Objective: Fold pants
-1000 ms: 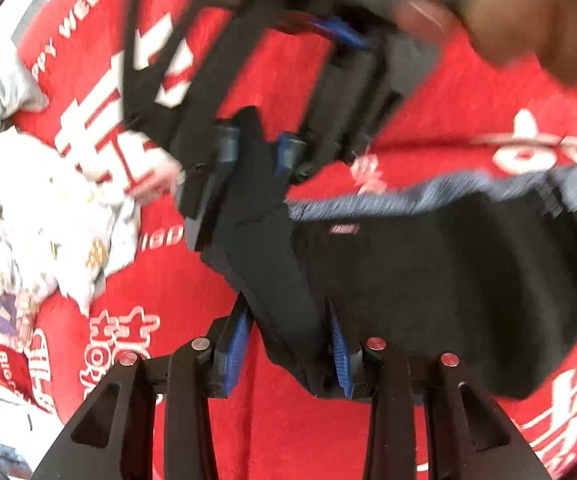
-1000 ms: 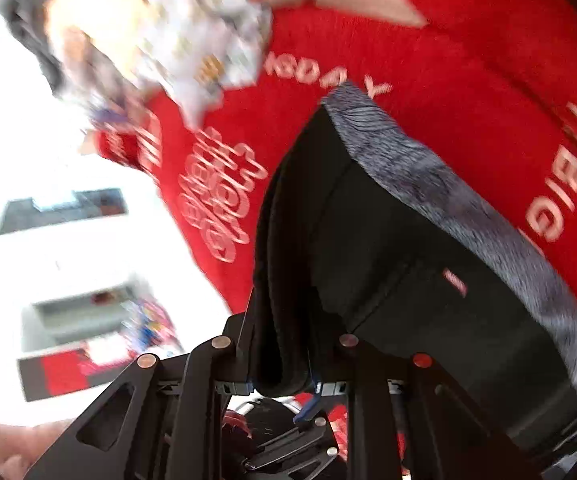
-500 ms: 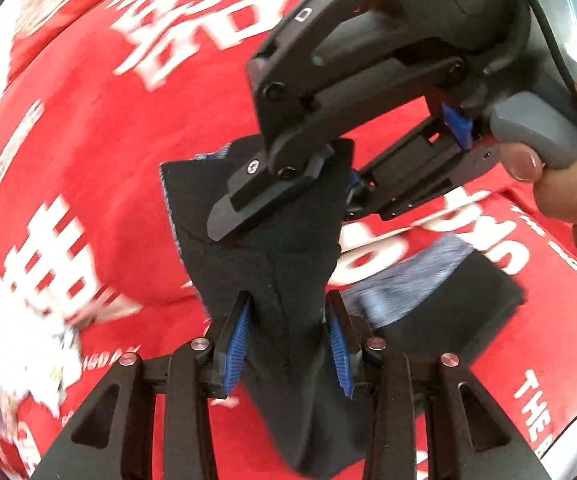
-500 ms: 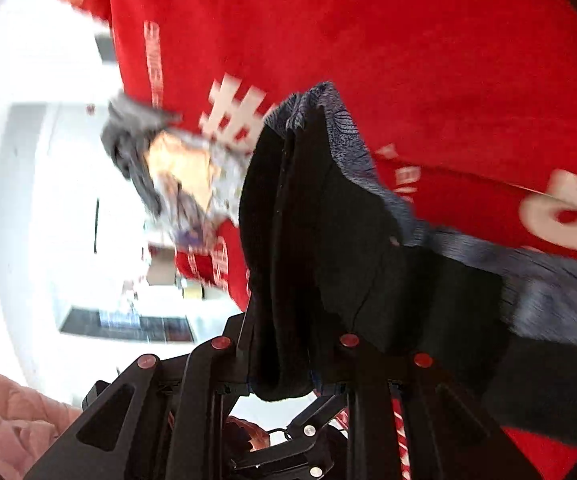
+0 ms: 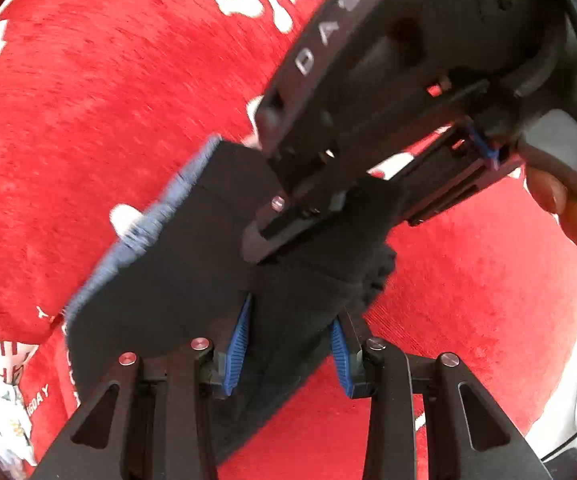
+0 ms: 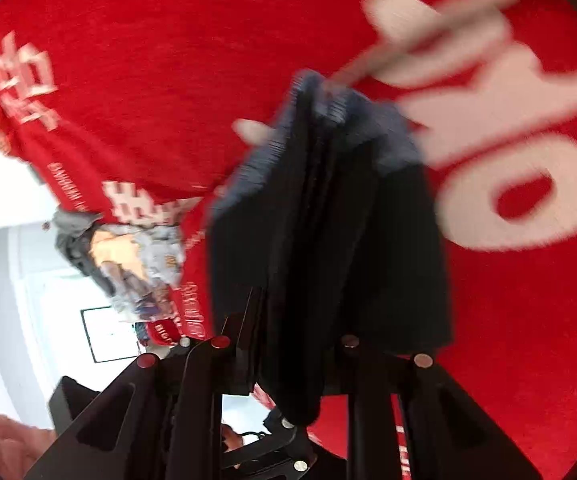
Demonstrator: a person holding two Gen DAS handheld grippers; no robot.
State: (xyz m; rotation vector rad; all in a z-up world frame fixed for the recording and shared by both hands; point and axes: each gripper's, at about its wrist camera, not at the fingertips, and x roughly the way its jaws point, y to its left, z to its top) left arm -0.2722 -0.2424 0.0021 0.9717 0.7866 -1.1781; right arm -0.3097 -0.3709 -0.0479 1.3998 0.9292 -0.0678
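Observation:
The black pants (image 5: 176, 272) with a grey-blue waistband (image 5: 144, 236) hang bunched over the red cloth. My left gripper (image 5: 288, 344) is shut on a fold of the black fabric between its blue pads (image 5: 236, 340). The right gripper's black body (image 5: 388, 92) reaches in from the upper right in the left wrist view, its fingers on the same bunch of pants. In the right wrist view my right gripper (image 6: 288, 344) is shut on the pants (image 6: 328, 240), which hang doubled, with the waistband (image 6: 352, 120) at the top.
A red cloth with white lettering (image 5: 108, 100) covers the surface, also in the right wrist view (image 6: 148, 60). A pile of patterned and grey clothes (image 6: 128, 256) lies at the cloth's edge. A white floor and wall (image 6: 4, 264) lie beyond. A hand (image 5: 568, 208) holds the right gripper's handle.
Both grippers have come closer together with the pants still held. The pants have been doubled over, and the view has swung across the red cloth.

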